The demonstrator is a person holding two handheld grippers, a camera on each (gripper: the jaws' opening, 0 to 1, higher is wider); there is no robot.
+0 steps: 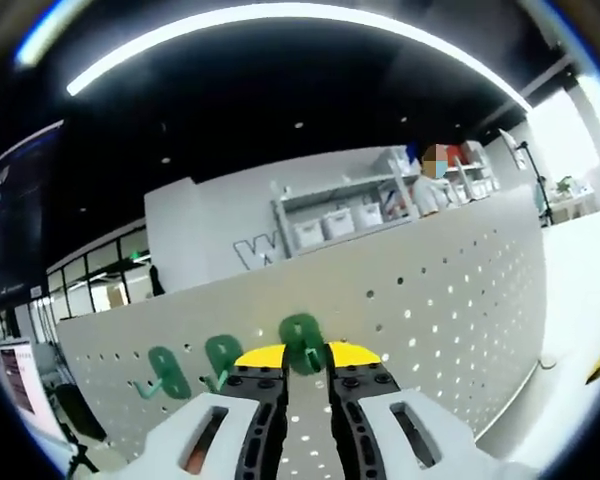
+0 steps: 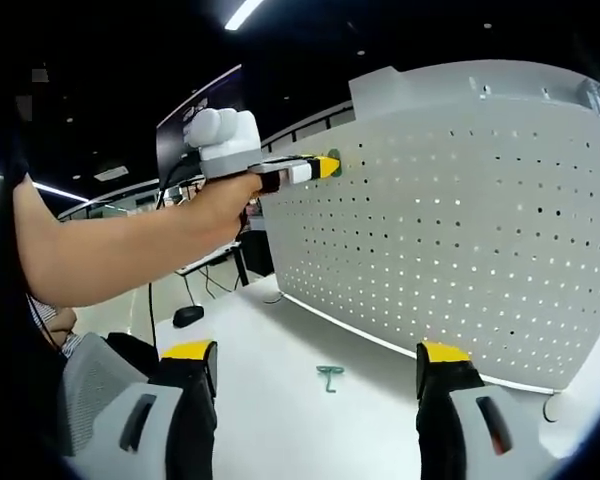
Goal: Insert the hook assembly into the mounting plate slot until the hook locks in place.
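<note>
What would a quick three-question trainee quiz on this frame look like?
1. True or false: the right gripper is shut on a hook.
2. In the left gripper view, how many mounted hooks sit on the pegboard beside the held hook in the left gripper? A) none B) two C) five
3. Fill in: a spare hook lies on the ____ in front of the pegboard.

Key: 1 false, its fingers stand apart with nothing between them; 2 B; 3 table.
</note>
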